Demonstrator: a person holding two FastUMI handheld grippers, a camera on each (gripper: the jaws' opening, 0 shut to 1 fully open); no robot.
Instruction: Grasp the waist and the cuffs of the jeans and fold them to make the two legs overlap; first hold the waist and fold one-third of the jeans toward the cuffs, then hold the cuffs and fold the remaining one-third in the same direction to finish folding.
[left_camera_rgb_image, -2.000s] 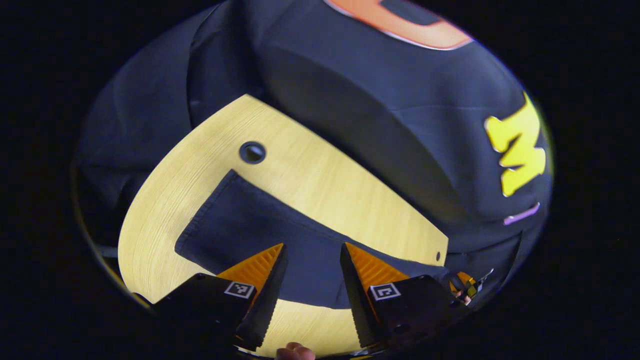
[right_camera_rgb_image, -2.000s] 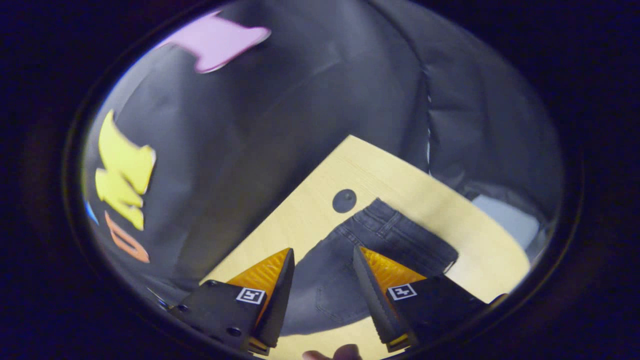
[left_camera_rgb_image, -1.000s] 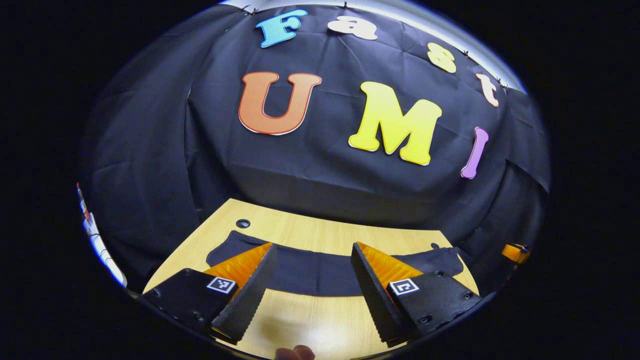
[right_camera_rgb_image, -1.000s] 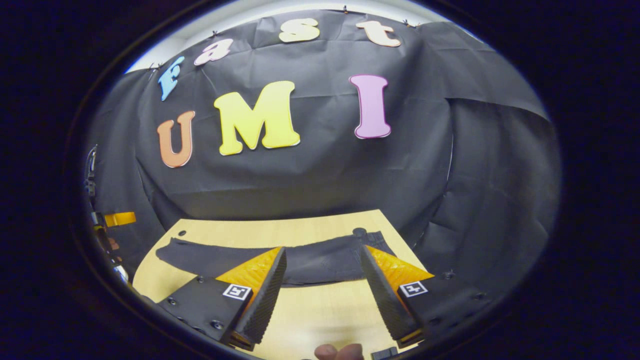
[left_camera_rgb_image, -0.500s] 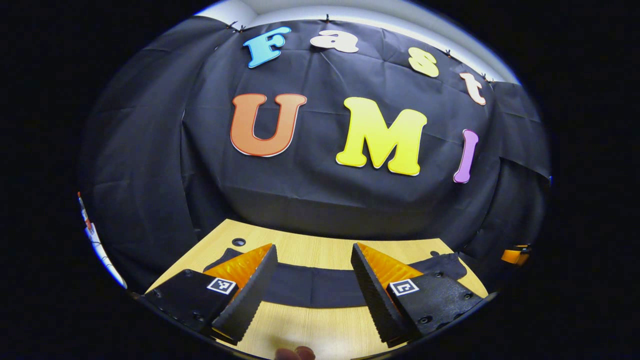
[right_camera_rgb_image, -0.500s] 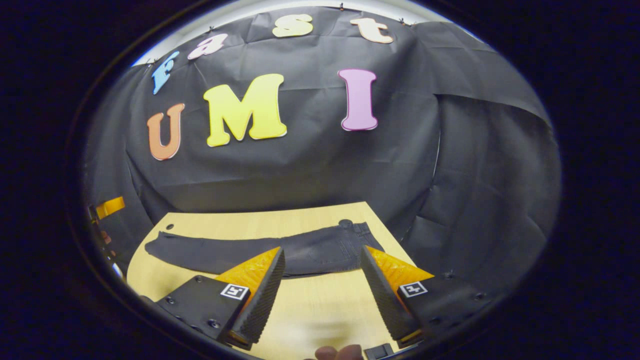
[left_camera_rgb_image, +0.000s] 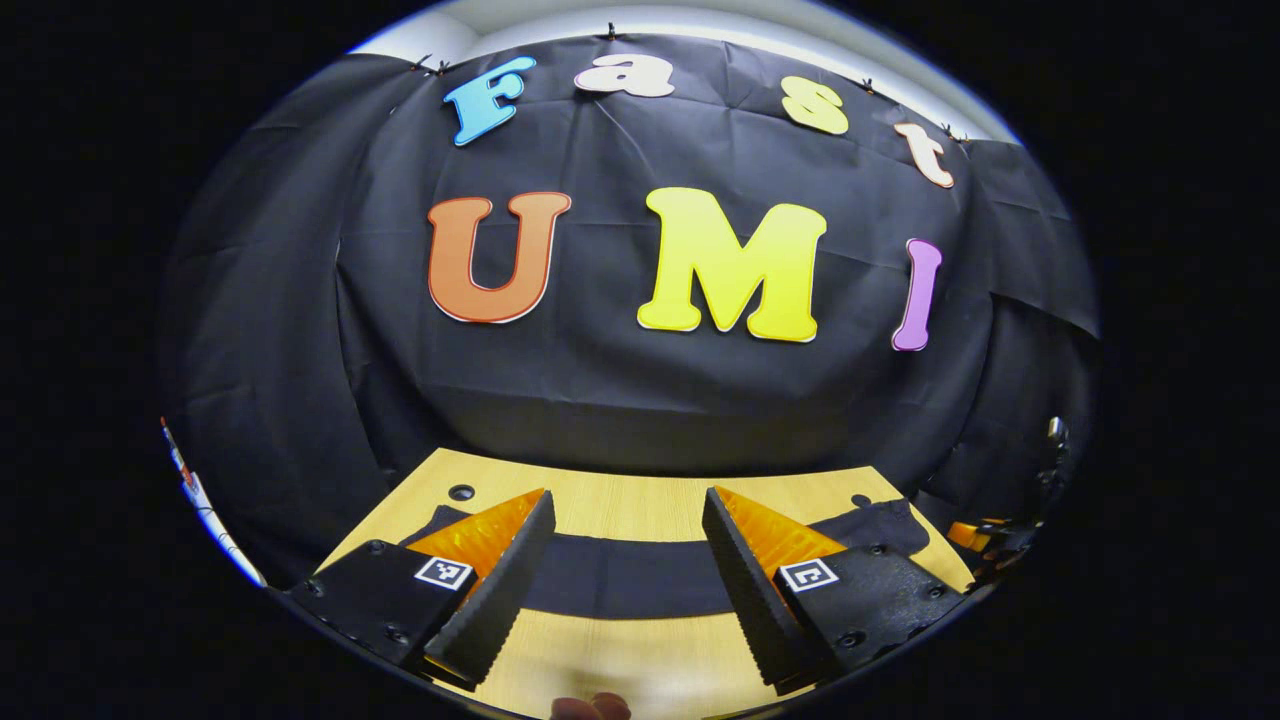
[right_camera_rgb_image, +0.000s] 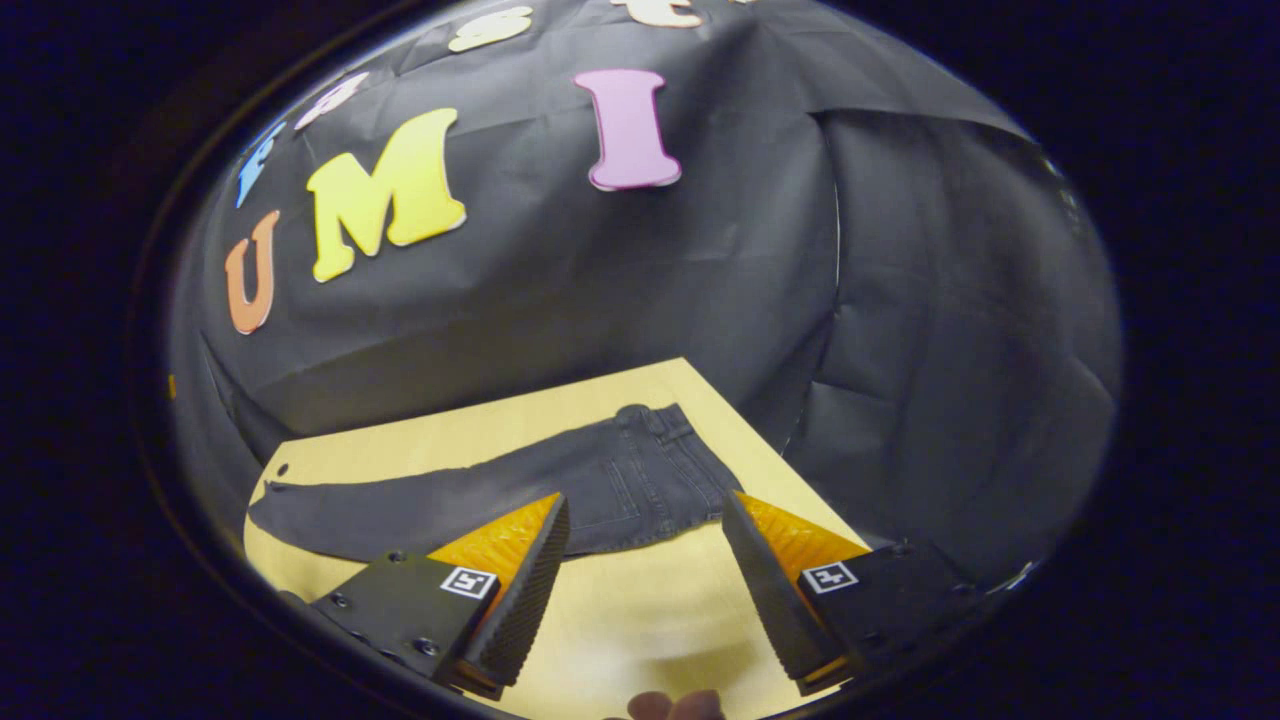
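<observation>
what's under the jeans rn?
The jeans lie flat along the wooden table, legs already overlapped. Bare tabletop shows on every side of them. Whatever lies beneath the denim itself is covered.

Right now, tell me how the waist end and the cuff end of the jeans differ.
The waist end is wide, with belt loops and pocket stitching; the cuff end is narrow and plain. The waist end lies near the table's far right corner, the cuff end toward its left edge. Both lie flat, unfolded and ungripped.
</observation>
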